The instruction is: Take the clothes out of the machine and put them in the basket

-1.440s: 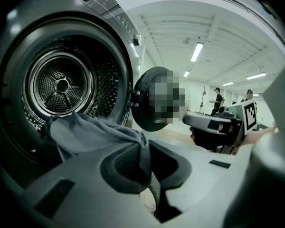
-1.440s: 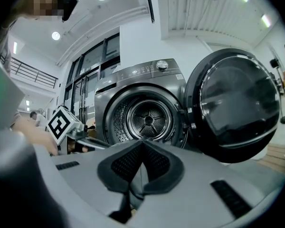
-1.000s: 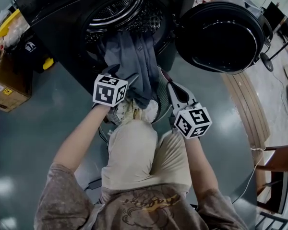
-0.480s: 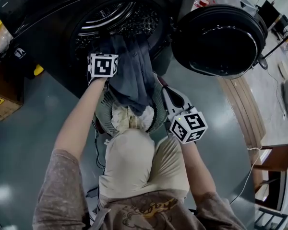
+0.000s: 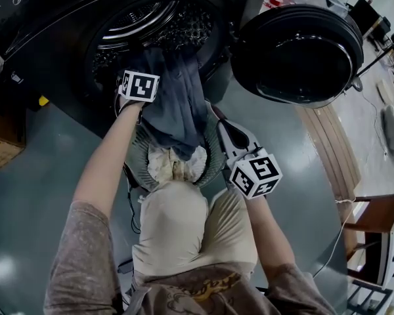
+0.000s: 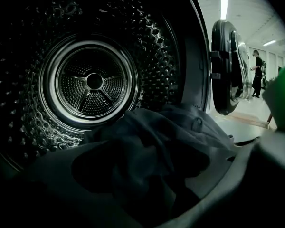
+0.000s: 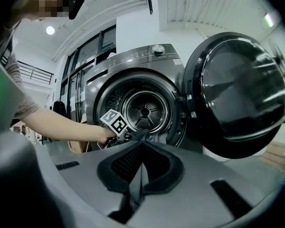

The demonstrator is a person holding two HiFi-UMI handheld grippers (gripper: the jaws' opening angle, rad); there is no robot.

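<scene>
A dark grey garment (image 5: 177,107) hangs out of the washing machine drum (image 5: 157,25) and down over the basket (image 5: 214,155) below it. My left gripper (image 6: 142,175), its marker cube (image 5: 139,85) at the drum mouth, reaches in with wide jaws that are closing; the garment's bunched folds (image 6: 156,141) lie between them, unpinched. My right gripper (image 7: 141,148) stands beside the basket, shut on a thin strip of the same garment (image 7: 141,134). In the head view, the right gripper (image 5: 217,113) sits at the hanging cloth's right edge. Pale clothes (image 5: 177,164) lie in the basket.
The round machine door (image 5: 295,51) stands swung open at the right. A cardboard box (image 5: 0,136) sits on the floor at the left, a wooden chair (image 5: 374,215) at the far right. The person's knees (image 5: 190,222) are just behind the basket.
My left gripper has gone from over the basket up to the drum mouth, with nothing in its jaws. The right gripper has hardly moved and keeps its hold on the cloth.
</scene>
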